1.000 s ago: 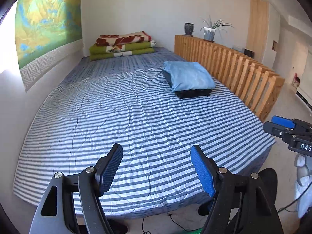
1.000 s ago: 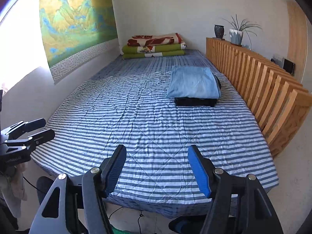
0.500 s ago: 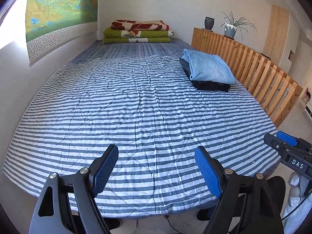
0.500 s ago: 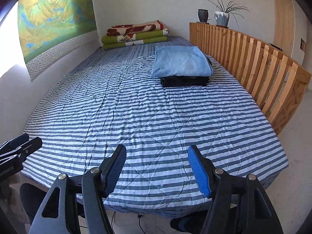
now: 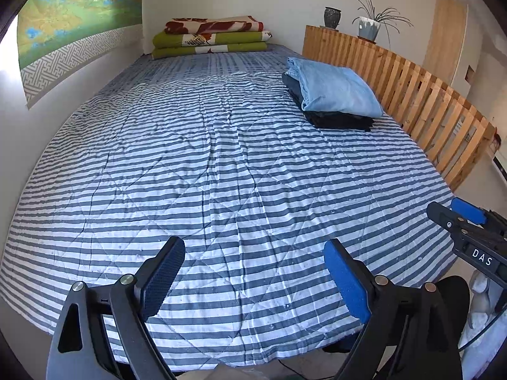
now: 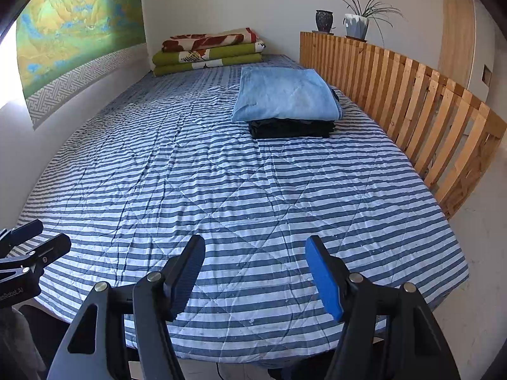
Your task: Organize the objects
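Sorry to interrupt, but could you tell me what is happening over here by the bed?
A person holds a gripper in each hand at the foot of the striped bed. The left gripper and the right gripper are both open and hold nothing. A folded light blue cloth lies on folded dark clothes near the wooden rail. Folded blankets are stacked at the far end. Nothing is being touched.

On the blue-and-white striped quilted bed (image 5: pixel 221 164) you have the folded light blue towel (image 5: pixel 336 90) lying on the folded black cloth (image 5: pixel 340 119), near the right edge. At the far edge lies the stack of green and red folded blankets (image 5: pixel 210 39). The slatted wooden rail (image 5: pixel 412 95) runs along the right edge and carries the dark ceramic vase (image 5: pixel 332 16) and the white potted plant (image 5: pixel 369 28) at its far end.
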